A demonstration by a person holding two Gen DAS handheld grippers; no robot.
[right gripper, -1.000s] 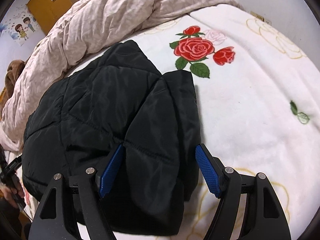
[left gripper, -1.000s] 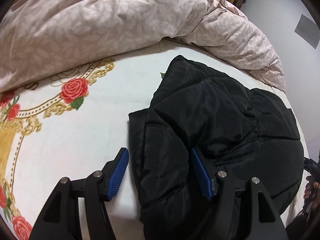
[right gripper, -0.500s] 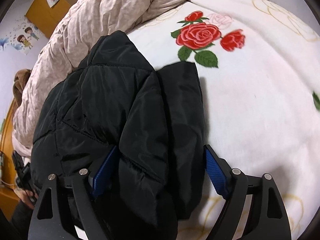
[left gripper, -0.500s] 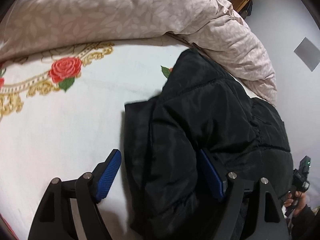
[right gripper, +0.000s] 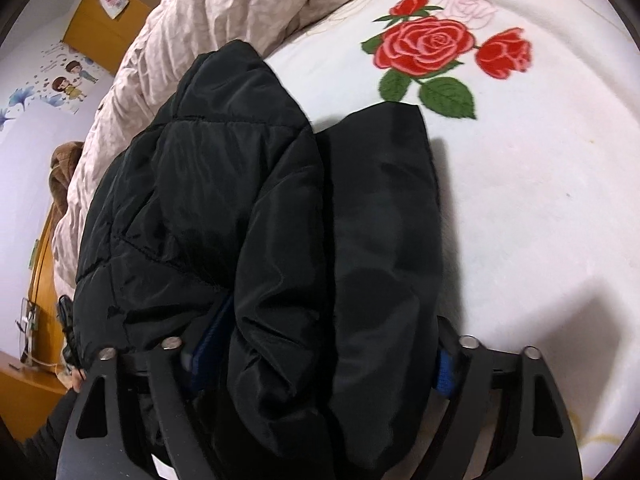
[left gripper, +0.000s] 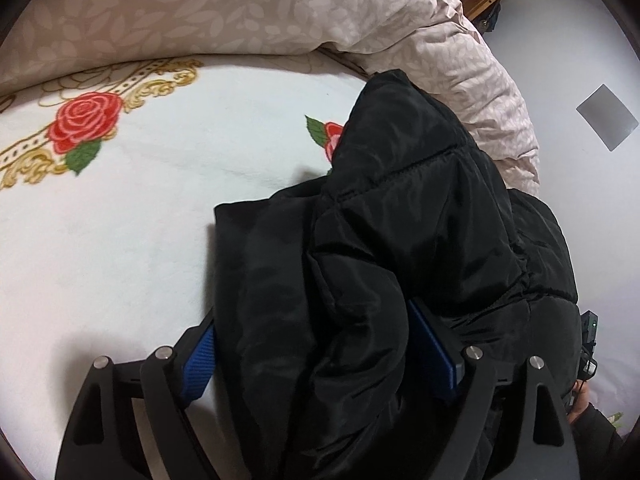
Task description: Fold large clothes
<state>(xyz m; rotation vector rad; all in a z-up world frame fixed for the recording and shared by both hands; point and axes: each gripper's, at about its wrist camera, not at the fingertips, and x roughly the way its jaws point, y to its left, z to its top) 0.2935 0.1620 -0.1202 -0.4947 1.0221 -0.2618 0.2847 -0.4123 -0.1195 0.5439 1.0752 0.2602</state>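
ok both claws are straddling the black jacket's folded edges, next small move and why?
Probably close both claws. A thick fold of the black jacket sits between the wide-open jaws of the left claw, which have just been opening, and the right claw, neither visibly pinching yet.

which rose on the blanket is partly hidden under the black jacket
The small rose beside the green leaf in the left wrist view; the jacket covers one side, the others lie fully exposed.

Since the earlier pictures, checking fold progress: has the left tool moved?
Yes. The left tool has advanced over the black padded jacket toward the rose-printed blanket.
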